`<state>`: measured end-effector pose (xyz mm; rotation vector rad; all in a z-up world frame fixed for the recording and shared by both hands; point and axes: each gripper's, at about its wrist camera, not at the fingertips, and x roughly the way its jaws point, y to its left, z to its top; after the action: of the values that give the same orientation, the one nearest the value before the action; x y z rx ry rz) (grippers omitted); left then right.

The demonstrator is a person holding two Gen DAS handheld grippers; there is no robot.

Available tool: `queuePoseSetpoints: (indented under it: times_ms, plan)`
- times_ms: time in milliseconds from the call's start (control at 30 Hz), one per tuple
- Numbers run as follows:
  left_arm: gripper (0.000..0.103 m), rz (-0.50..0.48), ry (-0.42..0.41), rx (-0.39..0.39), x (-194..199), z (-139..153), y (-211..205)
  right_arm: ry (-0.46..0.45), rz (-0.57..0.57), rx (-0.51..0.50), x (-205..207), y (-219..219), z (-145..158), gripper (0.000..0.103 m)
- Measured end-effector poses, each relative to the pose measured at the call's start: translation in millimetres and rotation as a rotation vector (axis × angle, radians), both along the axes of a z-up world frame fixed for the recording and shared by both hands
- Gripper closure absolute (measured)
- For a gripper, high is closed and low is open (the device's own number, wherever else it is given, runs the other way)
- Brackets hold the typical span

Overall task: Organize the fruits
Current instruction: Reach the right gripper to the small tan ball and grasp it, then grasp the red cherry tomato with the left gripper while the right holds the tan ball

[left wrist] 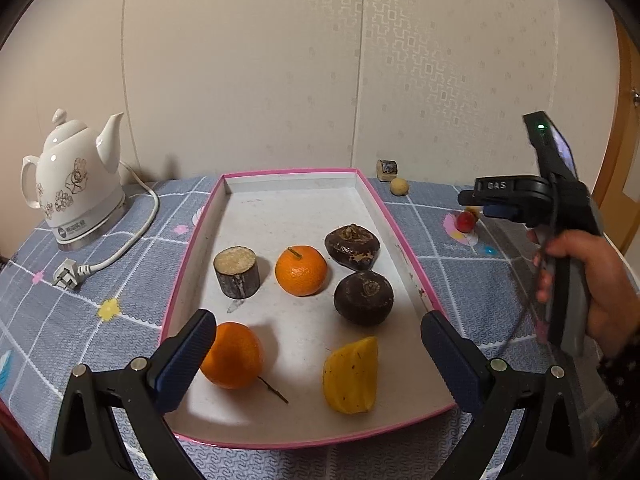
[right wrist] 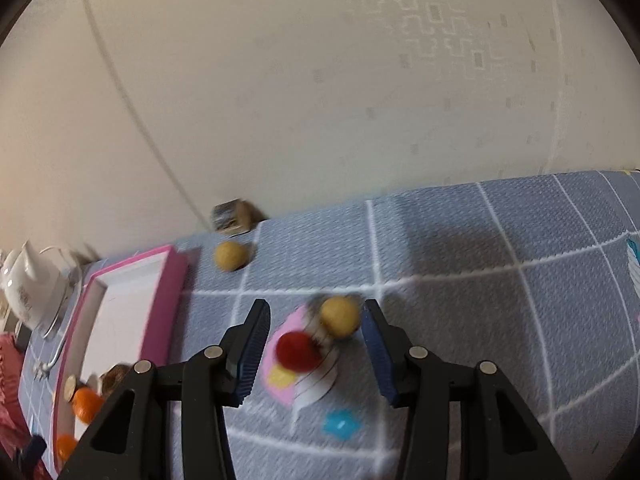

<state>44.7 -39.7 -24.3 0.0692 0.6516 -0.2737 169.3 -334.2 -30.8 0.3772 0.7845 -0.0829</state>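
Note:
A white tray with a pink rim [left wrist: 394, 236] holds two oranges [left wrist: 301, 270] [left wrist: 232, 354], two dark brown round fruits [left wrist: 352, 246] [left wrist: 363, 297], a yellow fruit piece [left wrist: 352, 376] and a short bark-covered stub [left wrist: 237, 272]. My left gripper [left wrist: 320, 320] stands open over the tray's near end, its left pad beside the nearer orange. On the cloth right of the tray, my right gripper [right wrist: 315, 312] [left wrist: 476, 206] is open around a small red fruit [right wrist: 298, 350] [left wrist: 466, 221] and a tan ball [right wrist: 340, 316]; its pads press on neither.
A white kettle [left wrist: 76, 184] with cord and plug [left wrist: 66, 280] stands left of the tray. Another tan ball [right wrist: 231, 255] [left wrist: 399, 186] and a small block [right wrist: 232, 216] [left wrist: 387, 169] lie by the wall. A hand [left wrist: 592, 280] holds the right gripper.

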Motion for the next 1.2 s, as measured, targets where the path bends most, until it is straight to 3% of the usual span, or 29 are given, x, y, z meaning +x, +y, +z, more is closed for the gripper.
queuePoseSetpoints:
  times_ms: [100, 267, 767, 900, 1067, 1200]
  plan:
    - [0.0, -0.002, -0.013, 0.018, -1.5, 0.1, -2.3, 0.032, -0.006, 0.024, 8.6, -1.3, -8.5, 0.058]
    - [0.0, -0.003, -0.011, 0.024, -1.9, -0.9, -4.3, 0.036, -0.019, 0.035, 10.0, -6.5, -10.1, 0.079]
    - [0.0, -0.021, -0.008, 0.015, -4.1, 8.7, -43.9, 0.04, -0.086, 0.055, -58.2, -52.9, -4.4, 0.08]
    - [0.0, -0.078, 0.065, 0.017, 10.1, 17.6, -76.6, 0.026, -0.097, 0.031, -82.4, -59.2, 5.5, 0.08]
    - [0.001, -0.143, 0.168, -0.059, 40.7, 21.8, -116.9, -0.024, -0.134, 0.019, -114.2, -63.0, 15.3, 0.08]
    - [0.015, -0.137, 0.198, -0.023, 67.2, 14.9, -148.1, -0.017, -0.14, 0.038, -123.4, -66.3, 9.5, 0.08]
